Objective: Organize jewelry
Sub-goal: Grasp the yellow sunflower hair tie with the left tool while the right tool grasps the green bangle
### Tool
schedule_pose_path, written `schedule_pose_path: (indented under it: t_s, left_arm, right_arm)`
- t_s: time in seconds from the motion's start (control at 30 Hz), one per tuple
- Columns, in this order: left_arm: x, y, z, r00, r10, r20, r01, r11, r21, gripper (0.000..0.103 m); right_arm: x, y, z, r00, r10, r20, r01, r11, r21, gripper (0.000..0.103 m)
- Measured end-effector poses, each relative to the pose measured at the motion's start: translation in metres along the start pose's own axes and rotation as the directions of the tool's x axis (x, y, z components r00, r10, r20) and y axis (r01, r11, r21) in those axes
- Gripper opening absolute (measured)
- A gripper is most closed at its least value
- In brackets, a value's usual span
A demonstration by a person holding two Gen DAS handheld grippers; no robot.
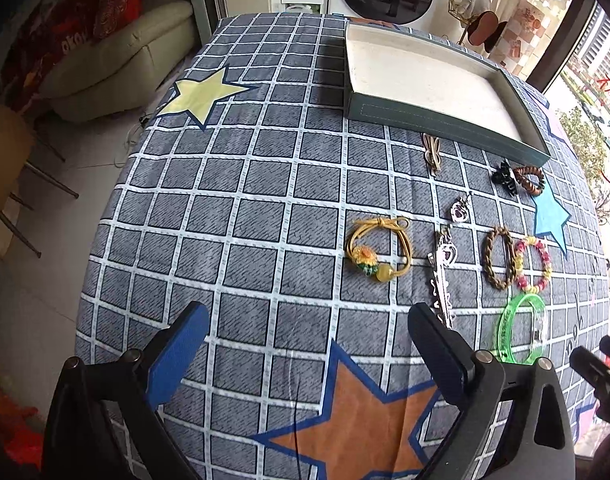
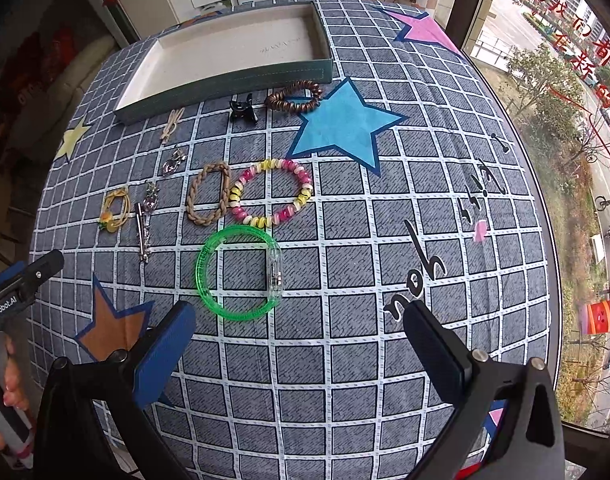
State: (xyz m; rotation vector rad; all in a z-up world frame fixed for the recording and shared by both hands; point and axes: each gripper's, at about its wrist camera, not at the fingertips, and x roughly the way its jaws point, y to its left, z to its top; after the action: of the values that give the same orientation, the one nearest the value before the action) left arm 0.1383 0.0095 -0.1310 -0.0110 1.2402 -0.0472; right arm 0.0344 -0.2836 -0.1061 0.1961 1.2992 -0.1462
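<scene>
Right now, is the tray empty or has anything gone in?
Empty. The tray shows only bare pale lining in both views; the bracelets, ties and clips all lie on the cloth in front of it.

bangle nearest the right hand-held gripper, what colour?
Translucent green bangle with a clear clasp section; shows best in the right wrist view.

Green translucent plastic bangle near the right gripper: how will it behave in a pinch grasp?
The green translucent plastic bangle looks rigid, so it should hold its ring shape. Its glossy surface may slip in the jaws. Lying flat on the checked cloth, it probably slides rather than rolls; the clear clasp block may weight one side.
</scene>
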Motion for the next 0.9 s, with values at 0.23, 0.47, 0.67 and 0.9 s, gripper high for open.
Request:
schedule_pose_path:
  t_s: [0.23, 0.47, 0.67, 0.9]
  left_arm:
    - [0.034, -0.005, 0.023, 1.000, -0.017, -0.012, 0.016, 1.000, -0.026, 0.103]
    - [0.056, -0.018, 0.027, 0.998, -0.017, -0.065, 0.016, 1.000, -0.015, 0.087]
    - [0.061, -0.035, 0.026, 0.997, 0.020, -0.078, -0.019, 1.000, 0.015, 0.075]
    - [0.057, -0.055, 0.023, 0.999, 0.004, -0.054, 0.001, 0.996, 0.085, 0.032]
  right_arm:
    - [0.032, -0.001, 0.006, 0.999, 0.008, -0.031, -0.007, 1.000, 0.027, 0.103]
    - [0.053, 0.004, 0.014, 0.998, 0.012, -0.064, -0.010, 0.999, 0.033, 0.091]
    - [0.072, 0.012, 0.016, 0.996, 0.001, -0.089, 0.001, 1.000, 0.022, 0.076]
    - [0.082, 0.035, 0.018, 0.995, -0.067, -0.067, 0.063, 0.996, -0.057, 0.059]
